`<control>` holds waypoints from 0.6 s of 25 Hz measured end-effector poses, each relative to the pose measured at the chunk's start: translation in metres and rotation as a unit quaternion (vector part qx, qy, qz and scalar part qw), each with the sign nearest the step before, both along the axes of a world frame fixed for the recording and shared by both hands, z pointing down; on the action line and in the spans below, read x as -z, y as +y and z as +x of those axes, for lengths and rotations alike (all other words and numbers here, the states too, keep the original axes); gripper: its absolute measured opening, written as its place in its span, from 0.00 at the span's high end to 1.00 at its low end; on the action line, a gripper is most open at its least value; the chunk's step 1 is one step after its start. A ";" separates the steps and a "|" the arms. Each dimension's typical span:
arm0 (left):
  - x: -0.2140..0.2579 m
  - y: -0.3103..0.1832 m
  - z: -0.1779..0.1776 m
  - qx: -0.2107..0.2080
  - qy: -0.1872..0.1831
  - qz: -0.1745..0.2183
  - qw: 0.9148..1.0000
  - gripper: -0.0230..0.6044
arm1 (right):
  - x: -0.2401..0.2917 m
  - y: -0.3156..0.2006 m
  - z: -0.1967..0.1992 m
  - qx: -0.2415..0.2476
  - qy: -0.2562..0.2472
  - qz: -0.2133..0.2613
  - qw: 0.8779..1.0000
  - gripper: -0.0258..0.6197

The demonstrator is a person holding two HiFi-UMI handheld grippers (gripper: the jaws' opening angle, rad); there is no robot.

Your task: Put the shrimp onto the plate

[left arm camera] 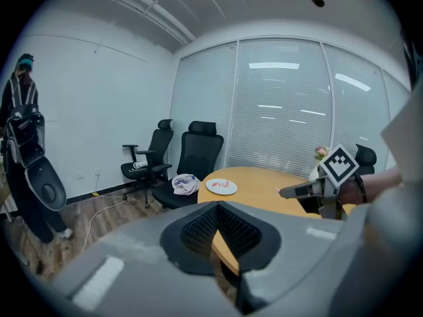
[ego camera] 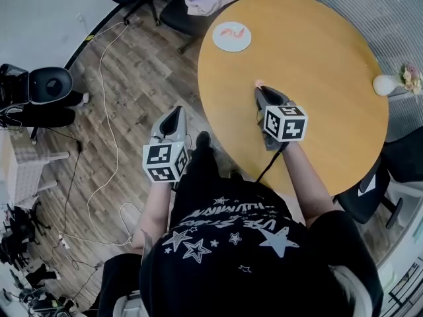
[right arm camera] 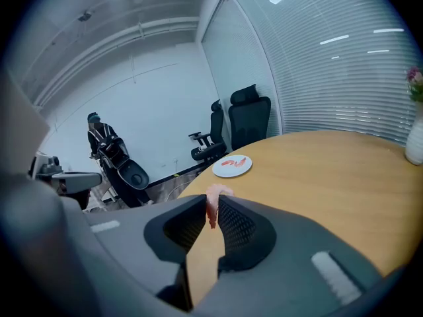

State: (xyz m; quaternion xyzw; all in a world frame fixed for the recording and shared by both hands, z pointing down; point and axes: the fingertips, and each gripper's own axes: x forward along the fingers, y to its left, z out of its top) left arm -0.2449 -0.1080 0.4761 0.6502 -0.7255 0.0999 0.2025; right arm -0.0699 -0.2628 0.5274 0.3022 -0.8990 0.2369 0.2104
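Shrimp (right arm camera: 215, 190) in right tool (right arm camera: 211, 207), plate (right arm camera: 228, 171) across table (right arm camera: 330, 177), vase (right arm camera: 415, 144) at far edge.

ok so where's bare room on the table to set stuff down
Most of the table is bare: the wide stretch between the plate at its far left edge, the vase at the right edge and the right gripper. The plate itself already carries shrimp, with some bare rim left.

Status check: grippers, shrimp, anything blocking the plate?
Left gripper shut, empty. Right gripper shut on pink shrimp. White round plate ahead on wooden table, other shrimp on it; nothing between.
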 end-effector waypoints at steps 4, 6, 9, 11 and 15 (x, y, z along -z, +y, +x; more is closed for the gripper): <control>-0.006 -0.037 -0.022 -0.032 0.009 -0.012 0.999 0.96 | -0.002 -0.021 -0.021 -0.023 0.008 -0.001 1.000 0.87; -0.008 -0.057 -0.031 -0.052 0.011 -0.018 0.998 0.96 | -0.003 -0.030 -0.031 -0.035 0.011 -0.004 0.999 0.87; -0.010 -0.084 -0.040 -0.078 0.014 -0.022 0.997 0.96 | -0.006 -0.043 -0.043 -0.051 0.011 -0.011 0.999 0.87; -0.012 -0.096 -0.046 -0.090 0.017 -0.025 0.995 0.96 | -0.009 -0.051 -0.049 -0.061 0.015 -0.014 0.998 0.87; -0.017 -0.115 -0.062 -0.105 0.025 -0.030 0.994 0.96 | -0.011 -0.066 -0.061 -0.079 0.021 -0.016 0.997 0.87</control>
